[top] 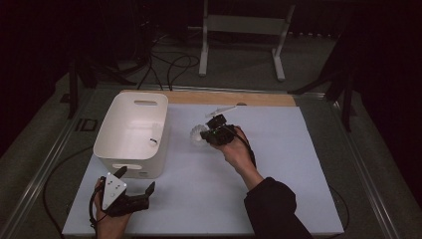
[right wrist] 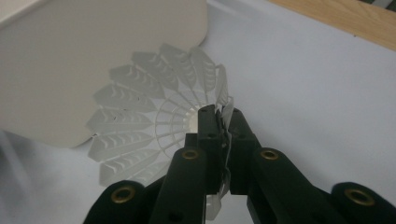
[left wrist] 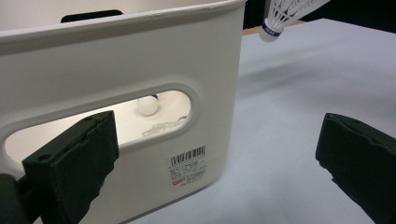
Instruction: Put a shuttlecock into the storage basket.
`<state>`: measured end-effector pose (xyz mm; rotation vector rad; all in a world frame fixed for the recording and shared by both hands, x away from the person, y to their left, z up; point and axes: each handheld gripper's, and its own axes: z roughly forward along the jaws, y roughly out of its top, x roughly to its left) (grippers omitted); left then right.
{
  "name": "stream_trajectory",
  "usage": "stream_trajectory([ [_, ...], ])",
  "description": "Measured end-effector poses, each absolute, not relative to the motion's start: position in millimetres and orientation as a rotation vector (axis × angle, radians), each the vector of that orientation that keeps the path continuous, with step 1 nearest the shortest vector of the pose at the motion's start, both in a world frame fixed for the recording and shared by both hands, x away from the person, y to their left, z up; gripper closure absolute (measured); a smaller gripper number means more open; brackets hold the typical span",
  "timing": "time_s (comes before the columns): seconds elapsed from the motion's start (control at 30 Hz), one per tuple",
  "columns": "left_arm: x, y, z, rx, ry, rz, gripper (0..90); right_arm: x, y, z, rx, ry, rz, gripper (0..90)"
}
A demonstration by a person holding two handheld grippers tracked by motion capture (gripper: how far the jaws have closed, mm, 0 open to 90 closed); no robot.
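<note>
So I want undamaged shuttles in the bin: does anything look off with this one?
Yes: the right gripper is shut on the shuttlecock by its skirt edge, and the feathers there look bent and crumpled between the jaws.

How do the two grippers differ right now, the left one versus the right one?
The left gripper has its jaws wide apart with nothing between them; the right gripper is shut on a shuttlecock, pinching its feathered skirt. The left one rests at the near table edge, by the white bin; the right one is out mid-table, right of that bin. Both are black and hand-held.
</note>
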<state>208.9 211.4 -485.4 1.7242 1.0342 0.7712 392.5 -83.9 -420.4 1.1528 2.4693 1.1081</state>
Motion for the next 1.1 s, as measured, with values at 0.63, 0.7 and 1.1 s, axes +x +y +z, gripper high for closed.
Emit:
stream_trajectory([
  [0.63, 209.0, 211.5, -485.4, 1.722, 1.033, 0.772, 0.0, 403.1, -86.8, -399.5, 1.146, 2.448, 1.088, 87.3],
  [0.7, 209.1, 211.4, -485.5, 1.723, 1.032, 0.773, 0.0, 403.7, -86.6, -398.4, 1.139, 2.446, 1.081, 87.2],
  [1.1, 209.1, 211.1, -485.6, 1.724, 1.032, 0.772, 0.0, 409.3, -85.6, -389.8, 1.141, 2.427, 1.087, 87.2],
])
